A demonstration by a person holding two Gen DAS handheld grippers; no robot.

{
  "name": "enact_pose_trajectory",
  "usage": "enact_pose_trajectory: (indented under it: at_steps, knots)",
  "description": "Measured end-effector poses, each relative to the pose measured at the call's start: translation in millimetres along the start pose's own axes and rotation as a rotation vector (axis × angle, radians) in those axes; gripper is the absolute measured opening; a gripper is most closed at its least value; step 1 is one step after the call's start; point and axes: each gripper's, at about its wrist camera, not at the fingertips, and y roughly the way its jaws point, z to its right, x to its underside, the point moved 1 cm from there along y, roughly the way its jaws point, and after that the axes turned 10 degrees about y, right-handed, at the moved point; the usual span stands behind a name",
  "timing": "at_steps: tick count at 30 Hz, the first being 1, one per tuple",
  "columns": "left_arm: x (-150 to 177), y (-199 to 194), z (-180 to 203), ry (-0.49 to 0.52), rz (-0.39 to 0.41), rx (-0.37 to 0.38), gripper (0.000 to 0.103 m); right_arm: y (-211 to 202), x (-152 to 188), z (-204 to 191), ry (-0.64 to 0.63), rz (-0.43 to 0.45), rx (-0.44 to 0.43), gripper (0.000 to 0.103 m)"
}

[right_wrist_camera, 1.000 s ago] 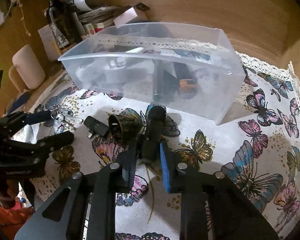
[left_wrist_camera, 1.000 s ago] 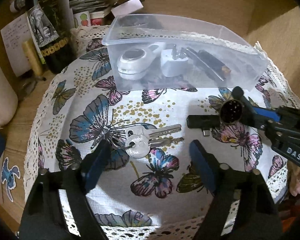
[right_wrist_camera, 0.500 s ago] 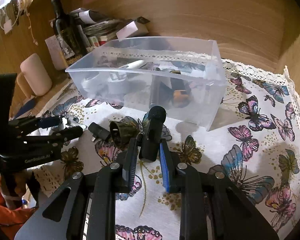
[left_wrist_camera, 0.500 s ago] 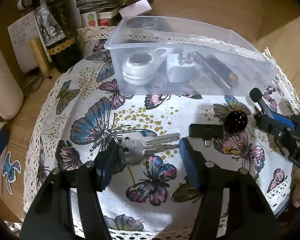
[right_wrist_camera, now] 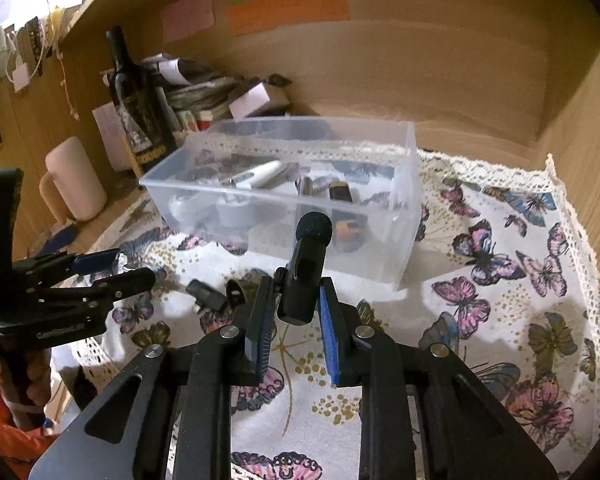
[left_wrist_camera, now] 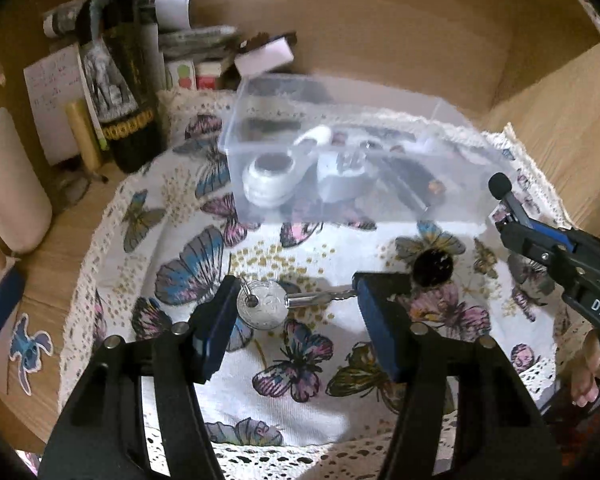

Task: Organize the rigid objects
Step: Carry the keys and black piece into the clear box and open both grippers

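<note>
On the far left a dark wine bottle is standing at the edge of the butterfly tablecloth, outside the work. The left gripper is sitting low over the cloth with its jaws spread wide, straddling the bunch of keys; the round key head is lying just beside the left finger and the blades are reaching toward the right one, so nothing is pinched yet. A small black adapter and a dark round cap are lying on the cloth between the two tools. Behind them the clear plastic bin is already holding several items. On the right, the right gripper is clamping a small black microphone upright, raised in front of the bin's near wall. This looks like mid-sorting: the microphone probably needs carrying over the rim before release, and the left jaws need closing squarely on the flat keys, which may slide.
</note>
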Motion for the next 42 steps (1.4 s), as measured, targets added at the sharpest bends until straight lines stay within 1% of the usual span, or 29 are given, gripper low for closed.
enact_pose_trajectory:
  at_steps: [6, 16, 19, 23, 29, 34, 39, 42]
  knots:
    - [-15, -23, 1, 0.025, 0.076, 0.019, 0.06, -12, -11, -5, -0.004, 0.057, 0.003, 0.02]
    - [-52, -48, 5, 0.079, 0.21, 0.033, 0.06, -22, -34, -13, -0.015, 0.138, 0.013, 0.02]
    - [-64, -53, 4, 0.081, 0.237, 0.064, 0.06, -25, -40, -15, -0.023, 0.161, 0.019, 0.02]
    - [-79, -55, 6, 0.112, 0.278, 0.046, 0.06, -27, -49, -17, -0.029, 0.184, 0.024, 0.02]
    - [-103, -52, 8, 0.138, 0.311, 0.06, 0.06, -21, -59, -19, -0.033, 0.198, 0.04, 0.02]
    - [-122, -41, 10, 0.135, 0.314, 0.088, 0.06, -13, -68, -14, -0.024, 0.199, 0.053, 0.02]
    - [-136, -25, 15, 0.12, 0.3, 0.11, 0.06, -2, -74, -8, -0.013, 0.183, 0.064, 0.02]
    - [-143, -12, 18, 0.114, 0.279, 0.131, 0.06, 8, -76, -4, -0.008, 0.161, 0.072, 0.02]
